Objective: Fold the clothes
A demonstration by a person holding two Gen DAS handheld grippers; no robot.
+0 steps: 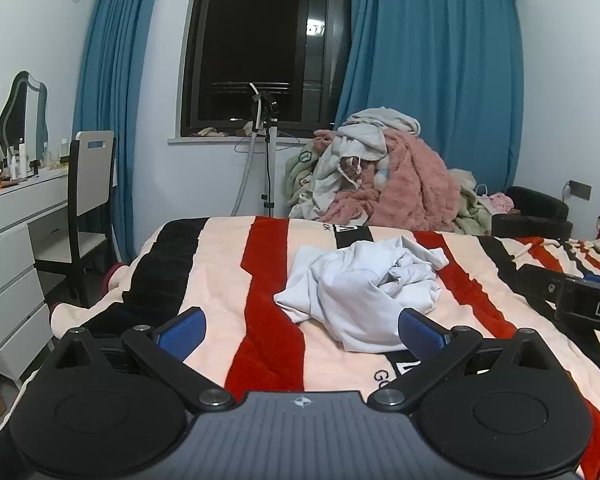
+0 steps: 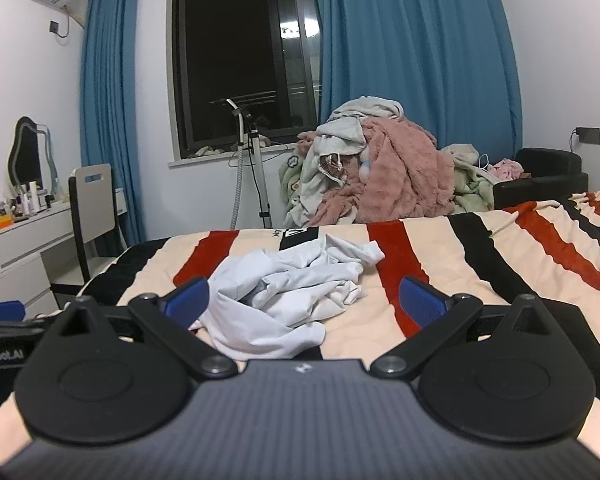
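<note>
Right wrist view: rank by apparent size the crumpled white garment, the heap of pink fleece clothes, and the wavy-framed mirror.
1. Heap of pink fleece clothes
2. Crumpled white garment, nearly as large; it lies nearer the camera, so this order is unsure.
3. Wavy-framed mirror, clearly smallest.

I'm looking low along each hand-held gripper across the striped bed (image 1: 228, 264) toward the window (image 1: 260, 40). My left wrist view is sitting leftward, keeping the crumpled white garment (image 1: 360, 284) right of centre; my right wrist view is putting it left (image 2: 288, 292). Both are sharing the curtains (image 2: 412, 80) and clothes heap (image 2: 380, 168).
</note>
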